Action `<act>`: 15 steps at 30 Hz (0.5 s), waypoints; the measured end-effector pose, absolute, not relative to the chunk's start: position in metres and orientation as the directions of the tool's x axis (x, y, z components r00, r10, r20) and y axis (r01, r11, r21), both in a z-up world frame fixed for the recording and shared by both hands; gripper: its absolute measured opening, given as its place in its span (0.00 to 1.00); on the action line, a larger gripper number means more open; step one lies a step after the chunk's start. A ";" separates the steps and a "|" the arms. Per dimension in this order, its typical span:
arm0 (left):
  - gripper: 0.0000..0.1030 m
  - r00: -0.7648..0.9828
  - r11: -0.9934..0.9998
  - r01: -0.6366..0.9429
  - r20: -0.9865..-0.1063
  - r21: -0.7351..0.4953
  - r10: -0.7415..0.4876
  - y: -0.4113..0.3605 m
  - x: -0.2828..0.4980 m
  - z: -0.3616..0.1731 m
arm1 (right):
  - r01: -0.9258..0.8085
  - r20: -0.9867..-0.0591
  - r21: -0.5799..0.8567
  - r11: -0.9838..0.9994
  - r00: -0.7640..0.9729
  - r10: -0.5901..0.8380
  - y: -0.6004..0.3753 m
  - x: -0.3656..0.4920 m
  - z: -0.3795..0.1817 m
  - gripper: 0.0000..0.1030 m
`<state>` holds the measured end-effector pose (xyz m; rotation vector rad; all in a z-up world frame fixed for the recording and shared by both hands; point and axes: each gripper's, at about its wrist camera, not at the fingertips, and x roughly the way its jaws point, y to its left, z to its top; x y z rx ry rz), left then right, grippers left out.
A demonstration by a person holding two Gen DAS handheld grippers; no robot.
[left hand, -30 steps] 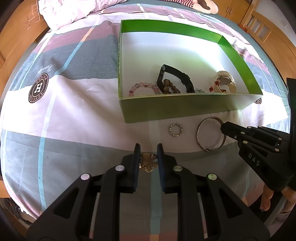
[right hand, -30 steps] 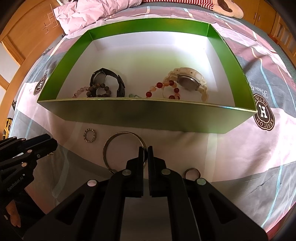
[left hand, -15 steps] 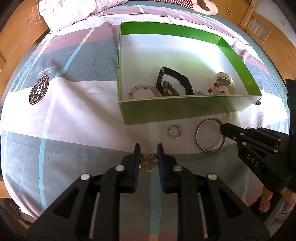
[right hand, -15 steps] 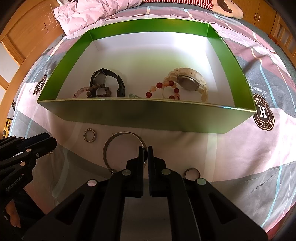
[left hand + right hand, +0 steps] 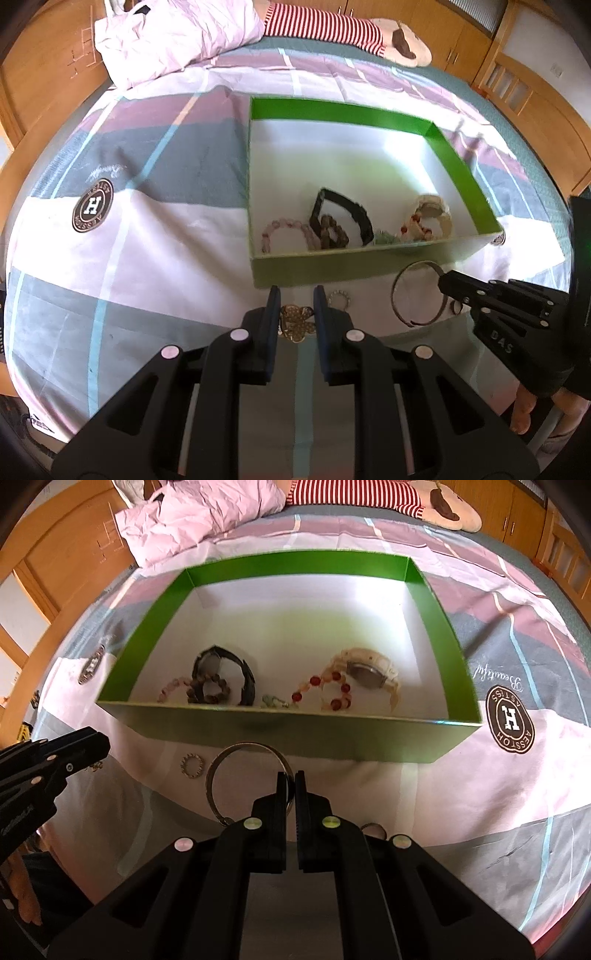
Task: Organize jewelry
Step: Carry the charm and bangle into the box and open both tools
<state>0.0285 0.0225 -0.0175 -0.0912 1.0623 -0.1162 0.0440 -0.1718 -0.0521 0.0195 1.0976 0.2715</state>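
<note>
A home bedroom: a bed with a plaid pink-and-grey sheet (image 5: 155, 236), a crumpled pale pink quilt (image 5: 173, 37) at its far end, and honey-coloured wooden wardrobe doors (image 5: 461, 40) beyond the bed.

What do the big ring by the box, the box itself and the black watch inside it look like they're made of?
The big ring: probably metal, thin and round with a dull silver-grey sheen. The box: likely glossy cardboard, with thin straight folded walls, green with a soft sheen and a white floor. The black watch: strap looks like matt rubber or plastic, thick and holding its loop; its face is too small to judge.
</note>
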 end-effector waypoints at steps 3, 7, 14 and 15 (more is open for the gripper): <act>0.17 0.500 0.987 0.029 -0.853 -0.158 -0.151 0.031 0.032 -0.008 | -0.221 -0.854 0.179 0.959 0.448 0.263 -0.176 0.040 -0.039 0.04; 0.17 0.531 0.982 -0.001 -0.832 -0.188 -0.159 0.039 0.036 0.004 | -0.220 -0.823 0.203 0.954 0.489 0.288 -0.181 0.038 -0.024 0.04; 0.17 0.578 0.987 -0.010 -0.806 -0.163 -0.127 0.030 0.040 0.015 | -0.194 -0.781 0.213 0.958 0.555 0.286 -0.196 0.040 -0.007 0.04; 0.17 0.586 0.989 -0.009 -0.802 -0.146 -0.113 0.027 0.041 0.016 | -0.193 -0.771 0.215 0.957 0.568 0.288 -0.197 0.041 -0.004 0.04</act>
